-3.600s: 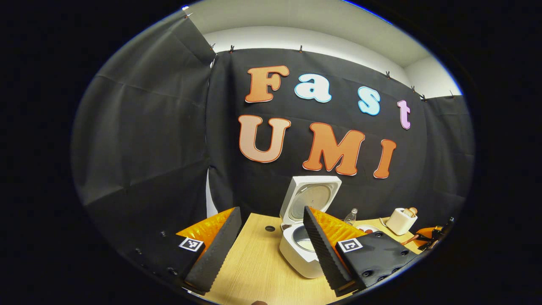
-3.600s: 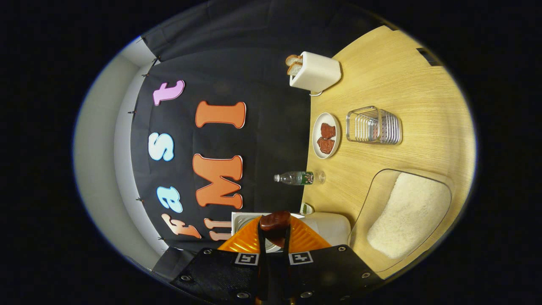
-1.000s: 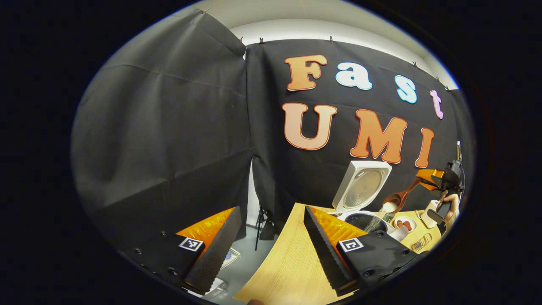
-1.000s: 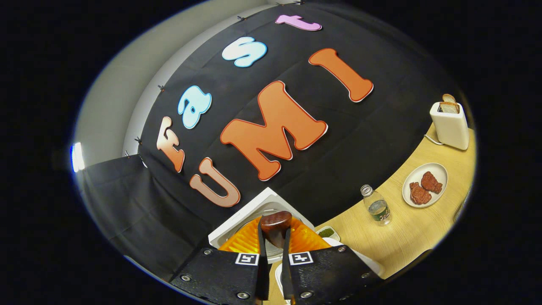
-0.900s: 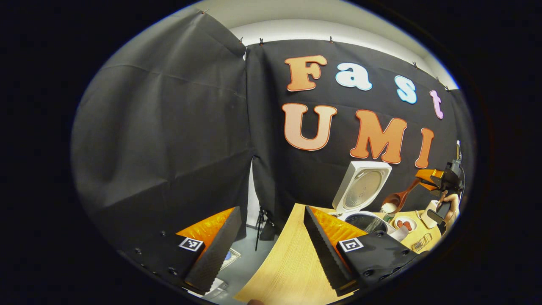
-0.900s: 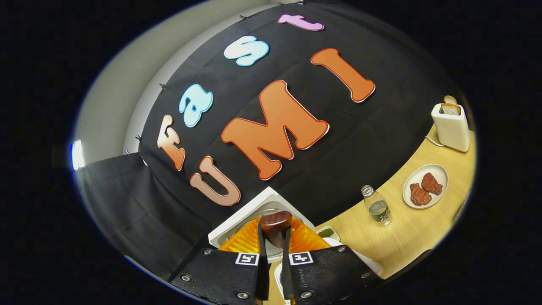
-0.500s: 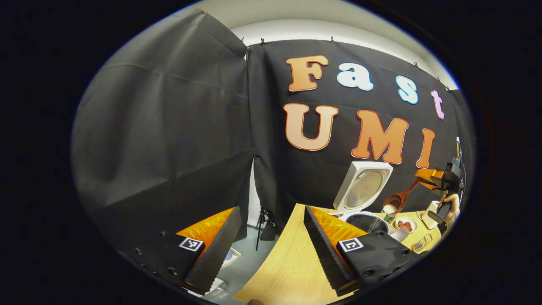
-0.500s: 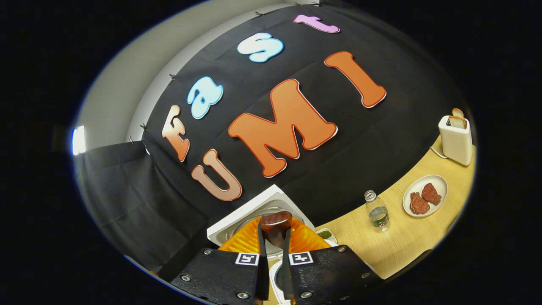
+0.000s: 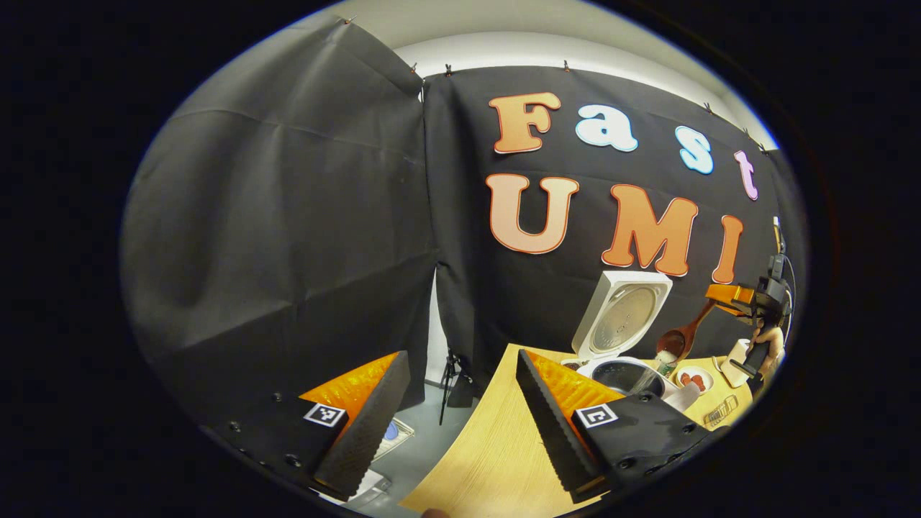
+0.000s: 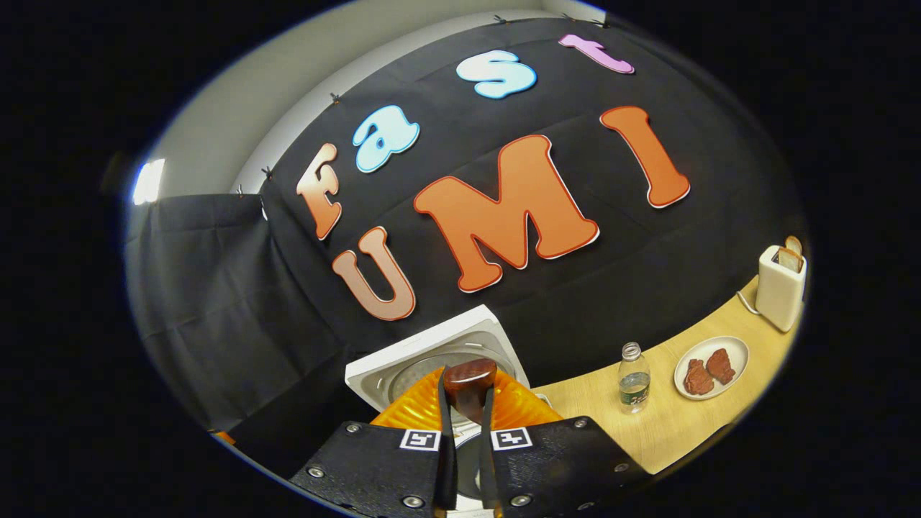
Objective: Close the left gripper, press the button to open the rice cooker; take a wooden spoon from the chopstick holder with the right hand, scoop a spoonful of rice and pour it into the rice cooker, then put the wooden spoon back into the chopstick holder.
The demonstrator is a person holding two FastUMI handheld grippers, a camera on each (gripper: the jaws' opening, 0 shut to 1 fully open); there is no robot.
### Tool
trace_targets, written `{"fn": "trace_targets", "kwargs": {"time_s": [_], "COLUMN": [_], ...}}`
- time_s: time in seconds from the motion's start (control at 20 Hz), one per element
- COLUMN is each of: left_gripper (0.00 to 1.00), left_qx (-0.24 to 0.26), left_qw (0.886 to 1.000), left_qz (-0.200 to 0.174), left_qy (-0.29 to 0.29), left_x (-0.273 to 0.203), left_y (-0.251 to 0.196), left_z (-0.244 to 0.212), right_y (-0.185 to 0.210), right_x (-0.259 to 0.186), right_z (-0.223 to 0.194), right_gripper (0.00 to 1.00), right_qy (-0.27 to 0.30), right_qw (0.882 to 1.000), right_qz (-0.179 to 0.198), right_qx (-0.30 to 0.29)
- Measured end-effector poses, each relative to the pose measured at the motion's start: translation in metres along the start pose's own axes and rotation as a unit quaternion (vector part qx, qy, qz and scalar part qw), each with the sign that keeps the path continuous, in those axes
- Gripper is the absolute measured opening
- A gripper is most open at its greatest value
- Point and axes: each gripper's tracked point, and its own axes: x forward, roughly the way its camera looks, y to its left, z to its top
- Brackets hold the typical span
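Right gripper view: jaws clenched on wooden spoon (image 10: 469, 385) (rice cooker (image 10: 432, 360) lid up); left gripper (image 9: 460, 424) released

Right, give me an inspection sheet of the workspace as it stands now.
Surface: wooden table, bare between the items.
Job's things: rice cooker with its lid raised; wooden spoon held tilted above the pot. The chopstick holder cannot be made out.
Clutter: water bottle, plate of meat, toaster with bread.
Grippers: left hand-held gripper open, holding nothing, off the table's near left corner; right hand-held gripper shut on the spoon's handle.
Cables: one white lead at the toaster's base.
Surroundings: black cloth wall; grey floor and a stand past the table's edge.
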Motion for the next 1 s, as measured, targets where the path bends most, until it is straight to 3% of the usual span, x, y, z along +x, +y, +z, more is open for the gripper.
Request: {"fn": "trace_targets", "kwargs": {"time_s": [0.55, 1.0], "left_gripper": [1.00, 1.00], "left_qx": [-0.002, -0.011], "left_qw": [1.000, 1.000], "left_qz": [0.004, 0.009], "left_qy": [0.000, -0.002], "left_x": [-0.008, -0.018], "left_y": [-0.001, -0.010], "left_z": [-0.002, -0.001], "right_y": [0.014, 0.004], "right_x": [-0.004, -0.013], "right_z": [-0.011, -0.008], "right_gripper": [0.12, 0.12], "right_qy": [-0.002, 0.000], "right_qw": [0.992, 0.993], "right_qz": [0.021, 0.029], "right_qx": [-0.127, -0.114]}}
